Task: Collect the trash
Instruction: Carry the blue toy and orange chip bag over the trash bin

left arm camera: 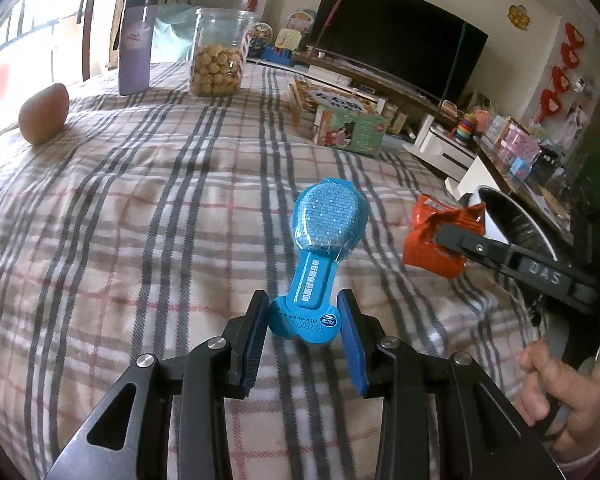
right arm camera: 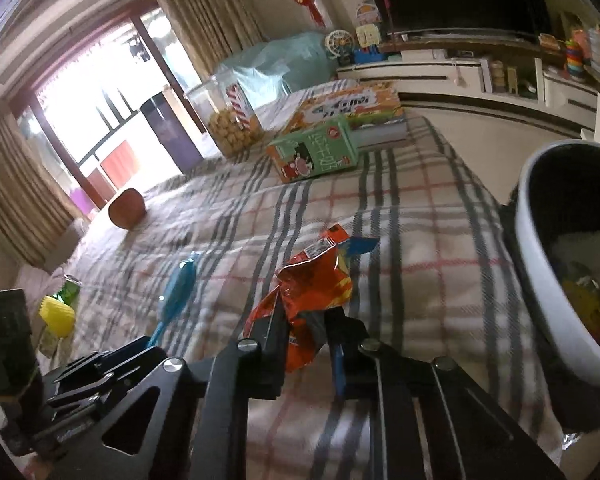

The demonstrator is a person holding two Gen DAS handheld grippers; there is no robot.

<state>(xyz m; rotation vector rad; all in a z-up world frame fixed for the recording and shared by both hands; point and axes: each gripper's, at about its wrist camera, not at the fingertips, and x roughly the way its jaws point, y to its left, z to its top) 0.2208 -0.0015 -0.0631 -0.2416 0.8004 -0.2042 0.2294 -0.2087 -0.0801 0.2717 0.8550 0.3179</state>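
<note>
Soft plaid cloth covers the surface [left arm camera: 140,220], all grey and pink stripes, with a white round-rimmed bin [right arm camera: 540,240] at its right edge. The left tool [left arm camera: 304,320] is partly closed, blue pads pinching the base of a glossy blue paddle-shaped plastic pack [left arm camera: 324,232]. The right tool [right arm camera: 304,320] is clamped tight on a crinkly orange foil wrapper [right arm camera: 312,284], held just above the cloth near the bin.

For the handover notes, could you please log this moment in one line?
left gripper: shut on blue package | right gripper: shut on orange wrapper | bin: beside
</note>
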